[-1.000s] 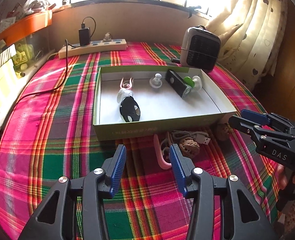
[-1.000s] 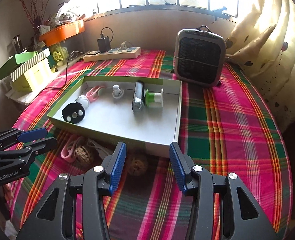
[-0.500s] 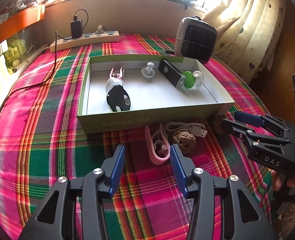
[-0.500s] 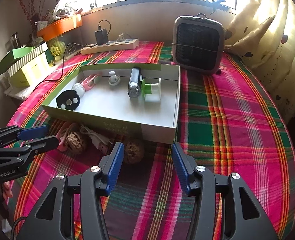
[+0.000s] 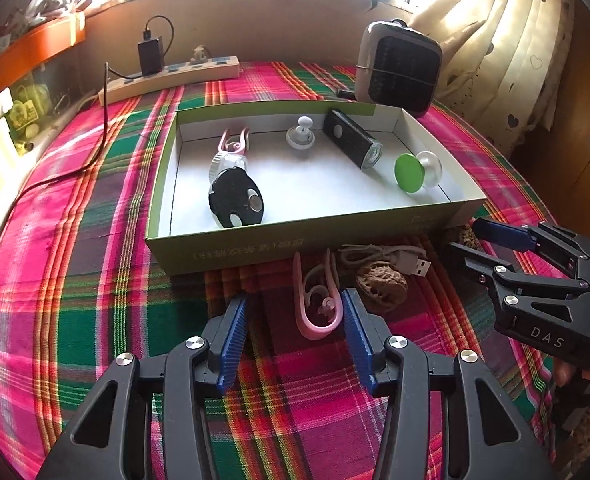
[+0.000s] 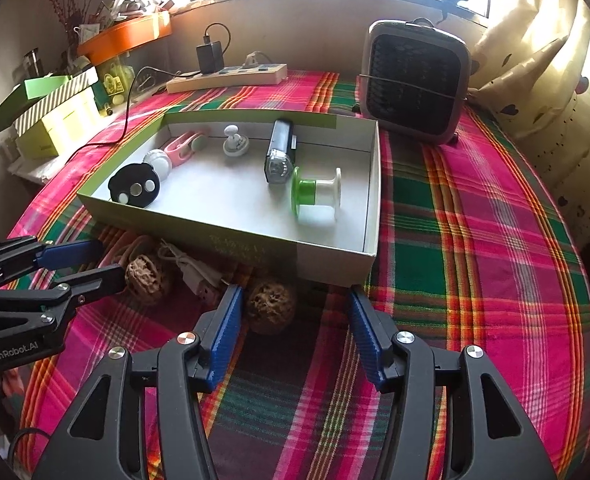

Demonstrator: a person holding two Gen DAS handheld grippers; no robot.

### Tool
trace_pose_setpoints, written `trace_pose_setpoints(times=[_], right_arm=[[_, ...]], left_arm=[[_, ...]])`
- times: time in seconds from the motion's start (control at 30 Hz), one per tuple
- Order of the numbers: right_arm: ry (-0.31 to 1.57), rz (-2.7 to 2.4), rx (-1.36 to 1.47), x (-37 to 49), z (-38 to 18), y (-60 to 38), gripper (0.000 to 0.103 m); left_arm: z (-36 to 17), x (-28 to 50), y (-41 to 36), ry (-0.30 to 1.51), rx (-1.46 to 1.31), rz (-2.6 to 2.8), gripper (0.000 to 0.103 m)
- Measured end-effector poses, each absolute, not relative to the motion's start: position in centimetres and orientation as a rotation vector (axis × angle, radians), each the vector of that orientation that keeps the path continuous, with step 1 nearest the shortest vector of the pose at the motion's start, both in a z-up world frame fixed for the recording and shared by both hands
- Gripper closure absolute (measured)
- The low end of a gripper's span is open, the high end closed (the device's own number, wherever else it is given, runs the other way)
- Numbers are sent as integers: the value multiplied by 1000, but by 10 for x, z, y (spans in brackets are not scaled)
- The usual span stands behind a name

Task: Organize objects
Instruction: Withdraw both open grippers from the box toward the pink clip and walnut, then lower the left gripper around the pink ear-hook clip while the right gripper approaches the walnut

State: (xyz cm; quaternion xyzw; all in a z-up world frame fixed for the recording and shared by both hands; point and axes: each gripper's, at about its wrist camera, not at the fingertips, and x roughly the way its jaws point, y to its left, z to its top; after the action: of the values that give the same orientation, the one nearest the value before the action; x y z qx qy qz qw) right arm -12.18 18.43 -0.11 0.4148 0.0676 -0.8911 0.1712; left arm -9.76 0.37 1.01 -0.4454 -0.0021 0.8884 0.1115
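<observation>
A green box (image 5: 295, 250) with a white floor holds a black disc (image 5: 237, 200), a white cap, a pink clip, a white knob (image 5: 301, 136), a black torch (image 5: 351, 142) and a green-white spool (image 6: 315, 192). In front of it on the cloth lie a pink clip (image 5: 315, 312), a walnut (image 5: 381, 286), a USB cable (image 5: 399, 258) and a second walnut (image 6: 271, 306). My left gripper (image 5: 295, 304) is open, the pink clip between its fingers near the right one. My right gripper (image 6: 295, 296) is opening, untouched second walnut by its left finger.
A power strip (image 5: 171, 78) with a black charger and a small fan heater (image 6: 415, 84) stand behind the box. Green and striped boxes (image 6: 51, 108) and an orange tray sit at the far left. A curtain hangs right. The plaid table edge curves close on both sides.
Both grippers have come a little nearer to the loose items before the box. The pink clip now lies between the left fingers. The right jaws have widened beside the walnut.
</observation>
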Motion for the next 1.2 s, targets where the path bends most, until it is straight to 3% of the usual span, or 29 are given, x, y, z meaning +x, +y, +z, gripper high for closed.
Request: trace_pose_setpoints(times=[0.7,0.9,1.2], right_arm=[[195,-2539,1221,-126,-6,187,49],[197,-2543,1224,-125,-7,186,50],[202,-2544,1217,-125,-6,185,63]], left_arm=[[9,-104,6,33,-1287,2636,59],[10,-104,3,34,-1294,2655,70],[10,-103,0,42,-1297,2671,80]])
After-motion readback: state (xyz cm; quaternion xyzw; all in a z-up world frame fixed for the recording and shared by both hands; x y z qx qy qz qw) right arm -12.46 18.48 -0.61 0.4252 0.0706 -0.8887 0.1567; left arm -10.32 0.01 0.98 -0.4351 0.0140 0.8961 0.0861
